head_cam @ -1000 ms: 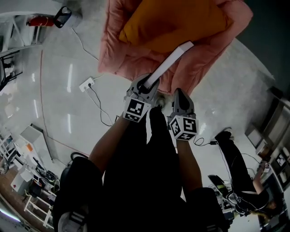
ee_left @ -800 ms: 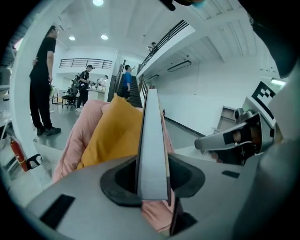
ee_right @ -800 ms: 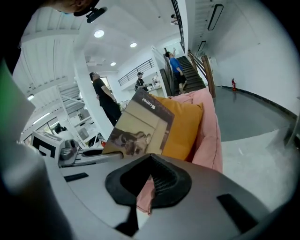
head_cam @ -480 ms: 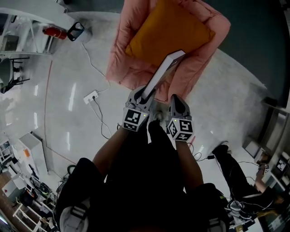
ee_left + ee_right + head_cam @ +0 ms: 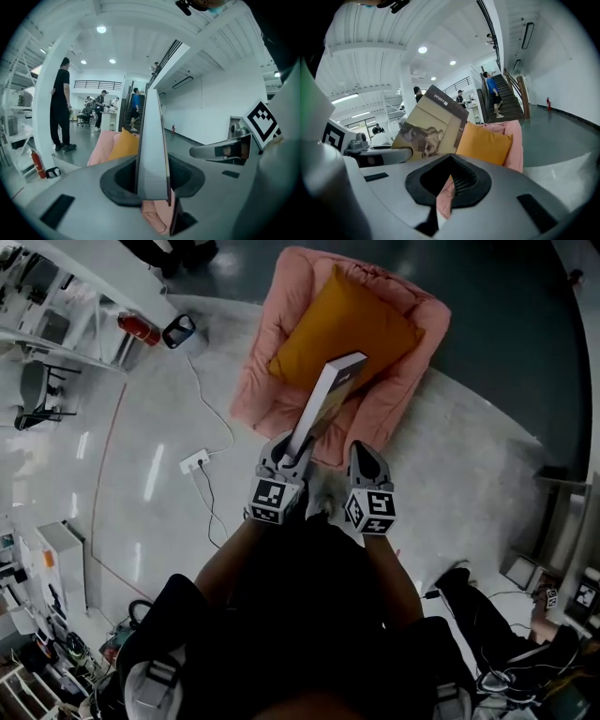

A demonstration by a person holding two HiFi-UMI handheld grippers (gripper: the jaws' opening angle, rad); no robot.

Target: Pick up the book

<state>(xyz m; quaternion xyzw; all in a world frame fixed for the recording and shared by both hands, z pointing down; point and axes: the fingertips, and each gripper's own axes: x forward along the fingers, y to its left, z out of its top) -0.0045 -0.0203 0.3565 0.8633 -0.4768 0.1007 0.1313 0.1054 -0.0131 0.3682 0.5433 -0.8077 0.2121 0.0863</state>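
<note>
My left gripper is shut on the lower edge of a thin book, which stands out from the jaws, held in the air above a pink armchair with an orange cushion. In the left gripper view the book shows edge-on between the pads of the left gripper. My right gripper hangs just to the right of it, not touching the book, its jaws together with nothing between them. From the right gripper I see the book's brown cover at the left.
On the pale floor lie a white power strip with a cable and a red fire extinguisher by shelving at the left. A person in black is low at the right. Other people stand further off.
Both grippers have risen together, with the book still in the left one. The armchair now looks smaller and farther below, and the book points more steeply away.
</note>
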